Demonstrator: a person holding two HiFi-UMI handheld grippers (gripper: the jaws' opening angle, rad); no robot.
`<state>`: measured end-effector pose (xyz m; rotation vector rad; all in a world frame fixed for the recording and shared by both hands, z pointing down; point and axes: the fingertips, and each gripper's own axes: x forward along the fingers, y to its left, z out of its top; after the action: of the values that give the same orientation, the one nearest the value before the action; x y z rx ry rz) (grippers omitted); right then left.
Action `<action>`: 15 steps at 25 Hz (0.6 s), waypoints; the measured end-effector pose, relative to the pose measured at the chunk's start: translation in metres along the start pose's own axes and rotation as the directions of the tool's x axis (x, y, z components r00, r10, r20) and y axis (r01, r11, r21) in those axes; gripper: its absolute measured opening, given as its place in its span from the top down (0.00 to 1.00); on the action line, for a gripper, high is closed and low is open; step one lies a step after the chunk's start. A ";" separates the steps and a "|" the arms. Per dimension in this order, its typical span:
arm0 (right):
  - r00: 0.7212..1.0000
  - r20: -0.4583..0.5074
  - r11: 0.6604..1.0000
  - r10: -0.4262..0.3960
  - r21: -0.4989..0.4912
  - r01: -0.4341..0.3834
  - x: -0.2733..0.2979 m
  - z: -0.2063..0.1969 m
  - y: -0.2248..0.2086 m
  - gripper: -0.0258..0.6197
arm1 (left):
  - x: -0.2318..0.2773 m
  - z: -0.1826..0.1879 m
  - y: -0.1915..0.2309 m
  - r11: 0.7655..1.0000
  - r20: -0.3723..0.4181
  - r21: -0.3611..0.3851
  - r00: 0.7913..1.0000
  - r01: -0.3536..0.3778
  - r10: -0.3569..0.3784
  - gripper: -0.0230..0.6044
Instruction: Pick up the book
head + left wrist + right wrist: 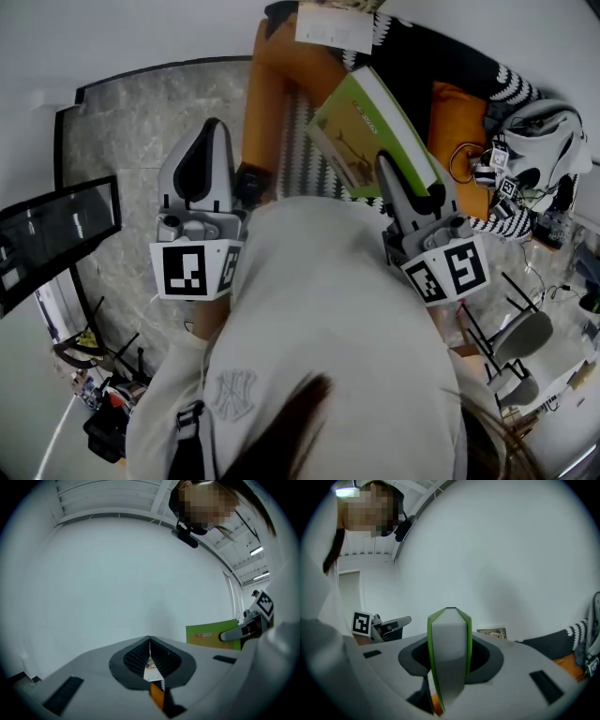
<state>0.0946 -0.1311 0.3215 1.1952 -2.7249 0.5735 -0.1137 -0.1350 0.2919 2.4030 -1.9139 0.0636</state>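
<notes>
The right claw (450,617) is clamped, part-open, on the green book (367,127), a jaw pressed to each cover; the book hangs tilted above an orange cushion (272,94); the left claw (150,643) is closed, holding nothing.

Embroidered "NY" monogram (232,394) on pale sweatshirt (328,300)

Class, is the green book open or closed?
Closed: in the right gripper view the book shows both green covers flat against its pages.
</notes>
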 end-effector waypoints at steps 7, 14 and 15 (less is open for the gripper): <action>1.000 0.001 1.000 -0.004 -0.010 0.004 0.002 0.001 0.003 0.73 | -0.001 0.001 0.003 1.000 0.002 -0.002 1.000 0.003 -0.003 0.95; 1.000 -0.005 1.000 -0.005 -0.013 0.005 0.003 0.000 0.004 0.73 | 0.000 0.000 0.004 1.000 0.001 -0.008 1.000 0.008 -0.008 0.95; 1.000 -0.006 1.000 -0.005 -0.013 0.005 0.004 0.000 0.005 0.73 | -0.001 0.000 0.004 1.000 0.002 -0.008 1.000 0.009 -0.009 0.95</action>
<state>0.0887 -0.1309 0.3206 1.1948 -2.7158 0.5567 -0.1181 -0.1353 0.2915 2.4073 -1.9002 0.0527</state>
